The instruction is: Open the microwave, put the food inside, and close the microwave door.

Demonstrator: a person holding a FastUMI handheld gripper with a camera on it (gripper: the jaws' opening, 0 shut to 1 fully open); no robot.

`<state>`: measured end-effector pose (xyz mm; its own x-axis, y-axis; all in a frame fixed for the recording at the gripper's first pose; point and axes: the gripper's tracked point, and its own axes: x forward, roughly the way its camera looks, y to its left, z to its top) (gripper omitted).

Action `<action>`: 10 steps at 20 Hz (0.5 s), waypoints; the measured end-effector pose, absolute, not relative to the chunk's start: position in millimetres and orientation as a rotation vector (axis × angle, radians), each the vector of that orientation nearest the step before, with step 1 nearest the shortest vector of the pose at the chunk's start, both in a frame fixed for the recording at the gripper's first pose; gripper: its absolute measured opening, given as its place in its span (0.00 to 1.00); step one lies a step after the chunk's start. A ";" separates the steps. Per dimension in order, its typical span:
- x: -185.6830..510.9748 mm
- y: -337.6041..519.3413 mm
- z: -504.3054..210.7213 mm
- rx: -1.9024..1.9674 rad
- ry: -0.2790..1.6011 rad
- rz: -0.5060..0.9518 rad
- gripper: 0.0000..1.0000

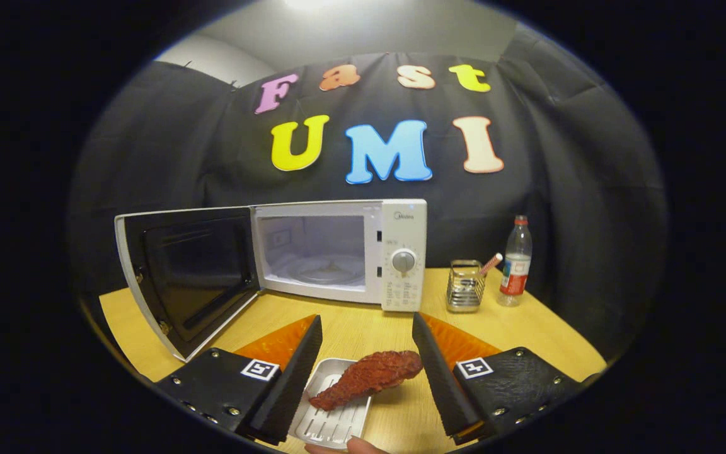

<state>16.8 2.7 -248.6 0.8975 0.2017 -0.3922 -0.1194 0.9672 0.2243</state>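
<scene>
The food (369,378), a reddish-brown drumstick-shaped piece, lies tilted across the far end of a small metal tray (331,421) on the bench (363,328), its thick end reaching past the tray toward the right finger. It sits between the two fingers of the gripper (367,325), whose jaws stand released and spread wide. The right finger lies close to the thick end of the food; contact cannot be told. The left finger stands apart from it. A fingertip of a person (363,446) shows just below the tray. Beyond the fingers stands the microwave (338,252), its door (186,277) swung fully open to the left, with the cavity and turntable exposed. To the right of the microwave stand a wire holder (465,287) with a straw-like stick in it and, just beside that, a plastic bottle (515,261).
</scene>
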 end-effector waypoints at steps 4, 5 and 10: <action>19.2 -11.6 -277.3 0.338 0.509 0.145 0.88; 19.1 -7.5 -280.8 0.394 0.523 0.164 0.91; 13.3 7.2 -294.7 0.610 0.576 0.227 0.86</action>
<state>13.3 7.2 -294.7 0.8201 0.3643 -0.4412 -0.0344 0.8011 0.5976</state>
